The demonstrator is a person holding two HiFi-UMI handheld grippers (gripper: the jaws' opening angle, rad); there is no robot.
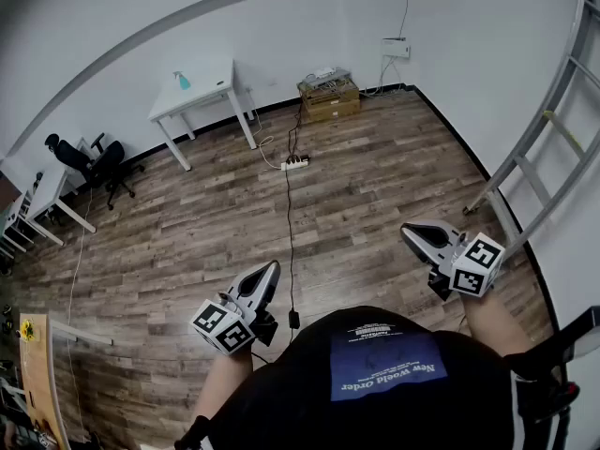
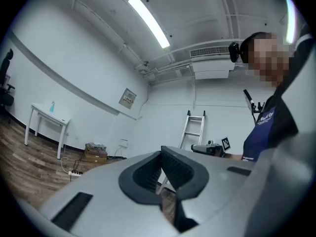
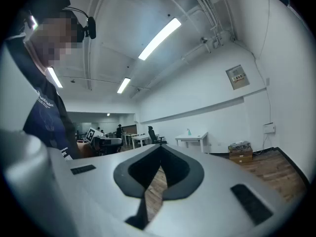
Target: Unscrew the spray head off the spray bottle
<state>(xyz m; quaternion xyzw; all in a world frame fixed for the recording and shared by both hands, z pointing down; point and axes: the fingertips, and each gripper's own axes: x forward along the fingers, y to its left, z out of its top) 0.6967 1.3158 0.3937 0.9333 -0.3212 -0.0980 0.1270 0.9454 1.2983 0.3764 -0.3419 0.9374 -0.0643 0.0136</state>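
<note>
We carry left tool (image 1: 270, 272) and right tool (image 1: 411, 233) closed, empty, low by our waist. They look idle because the spray bottle (image 1: 182, 81) stands on the white bench (image 1: 214, 86), well apart.

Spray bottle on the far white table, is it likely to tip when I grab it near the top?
Probably somewhat tippy: the spray bottle stands upright on the white table and looks taller than it is wide. Its teal body is most likely plastic, so fairly light. It is too small in these views to judge how full or slippery it is.
</note>
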